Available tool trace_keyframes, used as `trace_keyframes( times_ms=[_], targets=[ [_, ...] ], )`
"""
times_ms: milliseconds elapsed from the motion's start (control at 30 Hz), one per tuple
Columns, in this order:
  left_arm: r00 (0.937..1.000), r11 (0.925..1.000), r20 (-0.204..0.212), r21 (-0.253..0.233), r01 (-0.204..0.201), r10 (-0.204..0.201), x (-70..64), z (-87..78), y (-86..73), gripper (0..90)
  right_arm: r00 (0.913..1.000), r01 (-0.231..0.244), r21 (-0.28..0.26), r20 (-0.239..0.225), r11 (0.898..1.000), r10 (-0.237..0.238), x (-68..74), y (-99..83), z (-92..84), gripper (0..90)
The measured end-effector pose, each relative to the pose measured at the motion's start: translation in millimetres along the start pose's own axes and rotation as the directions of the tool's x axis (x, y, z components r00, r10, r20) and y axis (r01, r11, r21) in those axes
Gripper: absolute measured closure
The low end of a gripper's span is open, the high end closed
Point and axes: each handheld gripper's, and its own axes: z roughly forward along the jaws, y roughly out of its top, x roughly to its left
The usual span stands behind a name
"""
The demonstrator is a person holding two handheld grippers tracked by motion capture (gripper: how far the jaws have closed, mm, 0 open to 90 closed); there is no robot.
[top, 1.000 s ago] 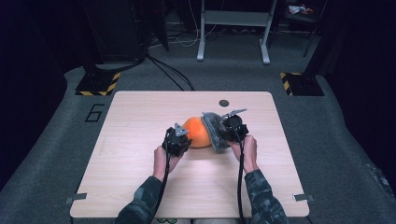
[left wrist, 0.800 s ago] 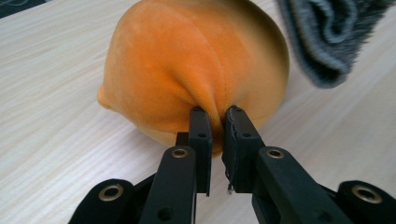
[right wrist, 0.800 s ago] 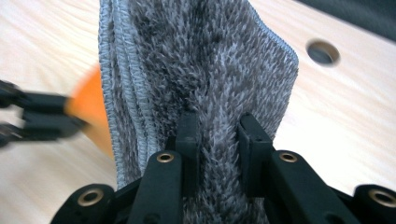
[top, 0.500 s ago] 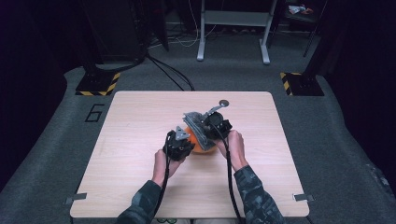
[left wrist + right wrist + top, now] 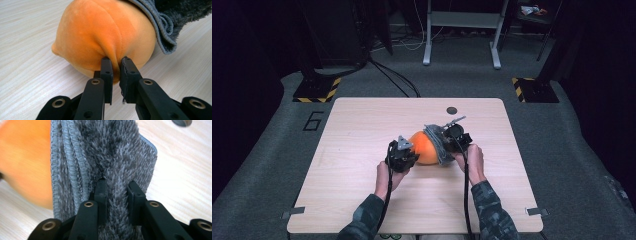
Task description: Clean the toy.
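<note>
Mid-table, just short of the round grommet hole (image 5: 452, 110): orange plush ball (image 5: 423, 148) pinned at its near-left side by the left gripper (image 5: 408, 154), jaws narrowed onto a pinch of orange fabric (image 5: 113, 65). Right gripper (image 5: 451, 142) clamped on a thick fold of grey fleecy cloth (image 5: 117, 157), pile bulging between the black jaws. Changed within the last second: right hand carried across toward the grommet side of the ball, up over its top, then back down to its right flank, cloth dragged along. Left gripper unmoved throughout, ball likewise. Cloth now draped against the right side of the ball, ribbed hem (image 5: 160, 30) overlapping the plush, rather than spread over the crown as half a second earlier. Judged as wiping or wrapping in progress, ball steadied by one grip while the other works the cloth around it. More of the orange surface on the left flank left uncovered.
</note>
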Motion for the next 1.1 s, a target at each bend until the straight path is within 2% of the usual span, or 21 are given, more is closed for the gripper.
trace_keyframes(
  times_ms=[133, 167, 400, 500, 600, 700, 733, 833, 967, 1067, 1100],
  targets=[
    [1.0, 1.0, -0.003, -0.001, -0.001, 0.001, 0.1, 0.0, -0.1, 81.0, 0.9993, -0.037, 0.041, 0.01, 0.998, 0.037, -7.4, -6.9, 10.0, 73.7],
    [1.0, 1.0, -0.003, -0.001, 0.0, 0.0, 0.2, 0.1, -0.2, 81.0, 0.9995, -0.028, 0.05, 0.016, 0.998, 0.028, -10.5, -9.0, 13.0, 73.7],
    [1.0, 0.9996, 0.003, -0.029, 0.003, -0.003, 0.1, 0.0, -2.1, 80.5, 0.9977, -0.065, 0.11, 0.026, 0.992, 0.063, -19.9, -19.6, 28.7, 73.6],
    [1.0, 0.9995, 0.003, -0.031, 0.004, -0.004, 0.8, -0.2, -2.2, 80.4, 0.9963, -0.086, 0.081, 0.014, 0.993, 0.085, -23.8, -20.1, 20.9, 73.5],
    [1.0, 0.9996, 0.007, -0.029, -0.004, 0.004, 1.3, -0.3, -2.0, 80.4, 0.9962, -0.087, 0.034, 0.007, 0.996, 0.087, -22.0, -14.5, 4.0, 73.5],
    [0.9999, 0.9994, 0.009, -0.033, -0.004, 0.005, 0.6, 0.1, -1.8, 80.4, 0.9988, -0.046, -0.032, -0.02, 0.998, 0.045, -12.3, -3.3, -13.9, 73.5],
    [0.9998, 0.9995, 0.008, -0.029, -0.016, 0.016, 1.0, 0.0, -1.5, 80.4, 0.9991, -0.031, -0.046, -0.03, 0.998, 0.029, -7.1, 1.3, -19.1, 73.5],
    [0.9998, 0.9995, 0.007, -0.024, -0.019, 0.019, 0.4, -0.2, -0.8, 80.5, 0.9982, 0.03, -0.085, -0.049, 0.996, -0.035, 12.0, 15.7, -29.2, 73.5],
    [0.9997, 0.9995, 0.007, -0.021, -0.025, 0.025, 0.0, -0.1, -0.4, 80.5, 0.993, 0.094, -0.081, -0.064, 0.992, -0.099, 27.9, 26.9, -25.7, 73.4],
    [0.9997, 0.9996, 0.004, -0.014, -0.025, 0.025, 0.7, 0.1, -0.7, 80.5, 0.9922, 0.112, -0.061, -0.05, 0.992, -0.115, 32.8, 28.6, -16.4, 73.5],
    [0.9997, 0.9997, 0.008, -0.014, -0.022, 0.022, 1.1, 0.2, -0.9, 80.5, 0.993, 0.101, -0.06, -0.056, 0.993, -0.104, 31.9, 28.0, -15.1, 73.5]
  ],
)
